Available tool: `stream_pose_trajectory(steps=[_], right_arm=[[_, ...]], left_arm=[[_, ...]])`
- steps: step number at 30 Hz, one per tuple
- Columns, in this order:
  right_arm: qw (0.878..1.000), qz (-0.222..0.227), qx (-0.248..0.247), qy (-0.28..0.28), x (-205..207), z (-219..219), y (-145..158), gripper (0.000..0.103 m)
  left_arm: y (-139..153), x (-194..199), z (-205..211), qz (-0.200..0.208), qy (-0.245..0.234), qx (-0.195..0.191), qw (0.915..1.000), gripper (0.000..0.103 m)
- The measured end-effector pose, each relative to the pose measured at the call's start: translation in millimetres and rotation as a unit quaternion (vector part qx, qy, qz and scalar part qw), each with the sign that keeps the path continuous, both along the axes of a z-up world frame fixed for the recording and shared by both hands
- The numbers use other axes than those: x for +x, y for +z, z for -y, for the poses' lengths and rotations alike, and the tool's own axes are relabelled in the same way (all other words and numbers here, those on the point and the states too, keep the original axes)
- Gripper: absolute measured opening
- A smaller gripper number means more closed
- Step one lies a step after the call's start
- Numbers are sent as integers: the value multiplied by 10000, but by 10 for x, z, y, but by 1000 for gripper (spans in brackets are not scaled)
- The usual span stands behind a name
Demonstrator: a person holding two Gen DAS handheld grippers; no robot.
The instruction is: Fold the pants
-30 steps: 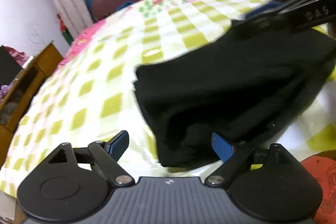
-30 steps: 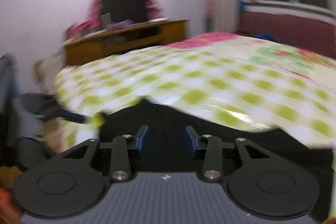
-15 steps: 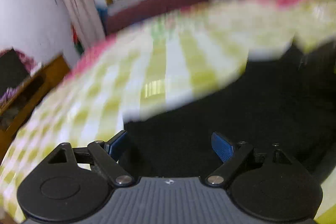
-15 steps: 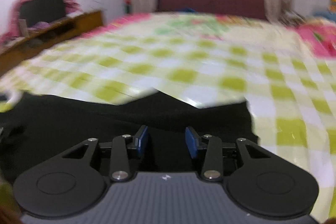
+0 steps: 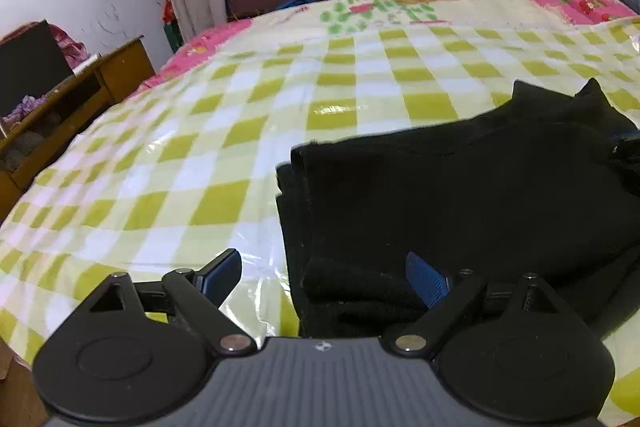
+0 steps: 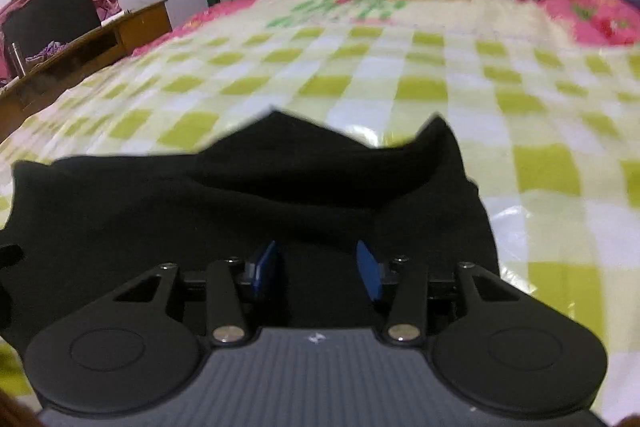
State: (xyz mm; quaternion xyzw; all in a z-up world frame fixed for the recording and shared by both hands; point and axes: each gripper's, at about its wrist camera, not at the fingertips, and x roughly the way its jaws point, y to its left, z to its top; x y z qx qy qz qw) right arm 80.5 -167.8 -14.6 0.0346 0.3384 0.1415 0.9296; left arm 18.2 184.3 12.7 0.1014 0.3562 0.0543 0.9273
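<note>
The black knit pants lay folded on the green-checked plastic bedcover; left gripper spread wide, right gripper just easing open above the cloth, best withdrawn without dragging layers

Two black grippers, left gripper and right gripper, with blue-padded fingers, silver pivot screws, round discs, ribbed grey housings.

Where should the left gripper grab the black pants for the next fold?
Probably the stacked near-left corner of the black pants, approached from the bare checked bedspread on the left. The layered edges there lie exposed and straight, so the left gripper, open, can pinch all layers.
</note>
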Motion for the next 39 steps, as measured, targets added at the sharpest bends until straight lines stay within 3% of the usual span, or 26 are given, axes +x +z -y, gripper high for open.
stream_pose_trajectory(steps=[4,10,12,14,18,20,22,26,29,31,36,39], right_arm=[[9983,438,29,385,-201,-145,198,46],[9982,133,-178,561,-185,-336,9,46],[9986,185,14,497,-238,-224,77,46],[9993,225,239,204,-268,-7,165,46],[9969,466,176,-616,-317,524,285,48],[9950,307,232,-919,-281,790,237,51],[9933,-202,608,-965,-206,1021,98,52],[9722,-979,2070,-494,-53,1257,-220,52],[9571,-1184,2629,-291,48,1404,-314,53],[9386,-1297,3192,-167,64,1544,-311,53],[9128,-1190,3875,492,140,1610,-373,53],[9147,-1637,3692,127,381,1529,-642,31]], left_arm=[[61,-74,-106,-37,100,-423,9990,102],[-1,-40,-151,-167,189,-730,9970,103],[58,-73,-131,-20,239,-665,9975,102],[151,-133,-29,278,44,-349,9990,102],[223,-97,206,513,-395,-32,9979,102],[178,-34,285,474,-496,5,9976,102],[82,30,343,309,-543,81,9980,102],[-61,43,402,58,-637,276,9976,103],[-60,62,422,7,-688,350,9970,103],[-53,87,451,-28,-720,432,9965,103],[-84,134,534,-165,-789,590,9950,103],[-109,188,581,-255,-804,675,9941,103]])
